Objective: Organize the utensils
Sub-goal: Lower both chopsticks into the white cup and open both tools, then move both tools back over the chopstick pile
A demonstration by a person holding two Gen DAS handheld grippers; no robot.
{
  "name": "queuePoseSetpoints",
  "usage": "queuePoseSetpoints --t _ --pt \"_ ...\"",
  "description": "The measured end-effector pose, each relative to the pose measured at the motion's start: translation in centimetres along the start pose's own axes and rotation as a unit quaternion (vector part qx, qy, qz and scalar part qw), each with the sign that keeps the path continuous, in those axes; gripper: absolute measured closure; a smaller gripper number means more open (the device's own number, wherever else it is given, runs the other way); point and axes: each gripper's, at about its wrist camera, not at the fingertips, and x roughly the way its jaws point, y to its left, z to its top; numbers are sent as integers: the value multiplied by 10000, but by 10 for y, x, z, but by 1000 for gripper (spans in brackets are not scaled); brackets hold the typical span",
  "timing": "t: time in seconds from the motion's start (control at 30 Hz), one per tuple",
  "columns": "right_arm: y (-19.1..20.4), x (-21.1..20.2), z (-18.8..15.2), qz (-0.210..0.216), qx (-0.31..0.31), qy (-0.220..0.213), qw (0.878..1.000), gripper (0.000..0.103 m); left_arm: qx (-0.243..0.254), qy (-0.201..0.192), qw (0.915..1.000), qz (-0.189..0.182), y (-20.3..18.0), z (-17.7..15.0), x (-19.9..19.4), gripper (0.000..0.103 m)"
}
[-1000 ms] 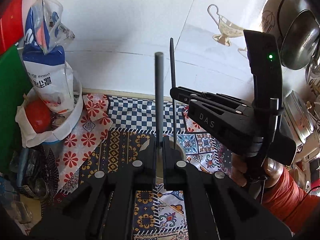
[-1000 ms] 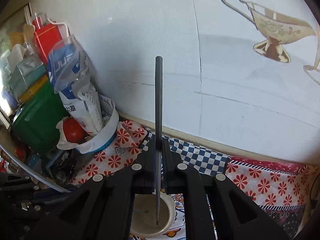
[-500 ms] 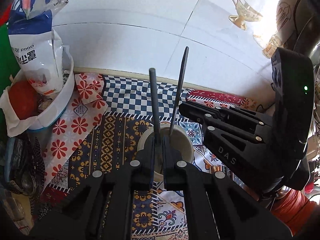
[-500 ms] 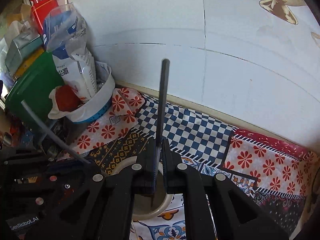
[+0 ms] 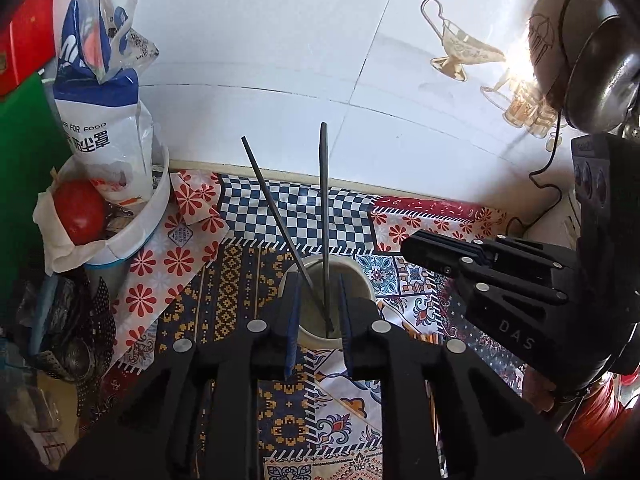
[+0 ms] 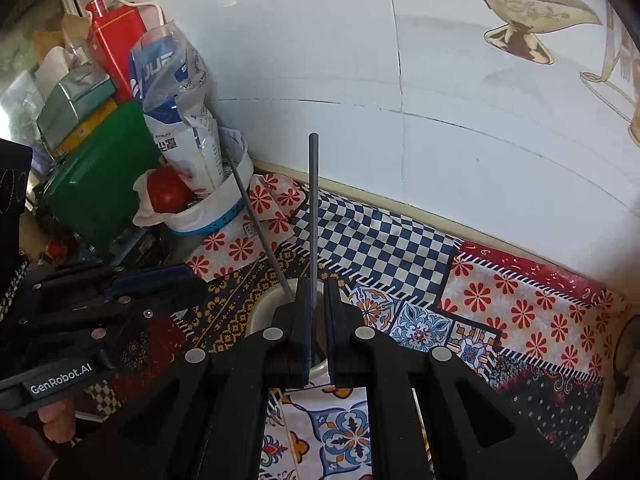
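Two dark chopsticks stand in a white cup (image 5: pixel 360 276) on the patterned cloth. One chopstick (image 5: pixel 323 200) is upright, the other (image 5: pixel 272 200) leans left. My left gripper (image 5: pixel 319 280) hovers over the cup's near rim. Its jaws are opening, and both sticks rise between the pads without touching them. My right gripper (image 5: pixel 406 242) sits right of the cup, apart from both sticks. In the right wrist view its jaws (image 6: pixel 318 280) leave only a narrow slit, through which the upright chopstick (image 6: pixel 313 200) shows. The leaning chopstick (image 6: pixel 256 224) and the left gripper (image 6: pixel 200 280) are on the left.
A white bowl (image 5: pixel 132 232) with a tomato (image 5: pixel 80 210) and a plastic bag stands at the left by the tiled wall. A green box (image 6: pixel 100 184) and a red carton (image 6: pixel 116 48) are behind it. Metal pots (image 5: pixel 600 72) hang at the upper right. A red sleeve (image 5: pixel 592 432) shows at the lower right.
My left jaws have parted and let go of their chopstick, which now leans left in the cup. My right gripper has drawn away to the right, leaving its chopstick upright in the cup.
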Motion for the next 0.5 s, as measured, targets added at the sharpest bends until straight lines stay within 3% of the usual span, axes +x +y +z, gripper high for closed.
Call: queuePoseSetpoints --t 0.1,0.27,0.5 --pt "5 -18 -8 -63 -33 -116 9999 94 131 -133 9998 54 -8 -6 -14 78" --pt "15 -52 -24 -294 -106 -417 9986 78 352 -360 9987 86 -22 -18 -39 66" --pt "21 -87 -50 -571 -120 -721 9957 76 595 -456 9972 22 -42 -38 -58 58"
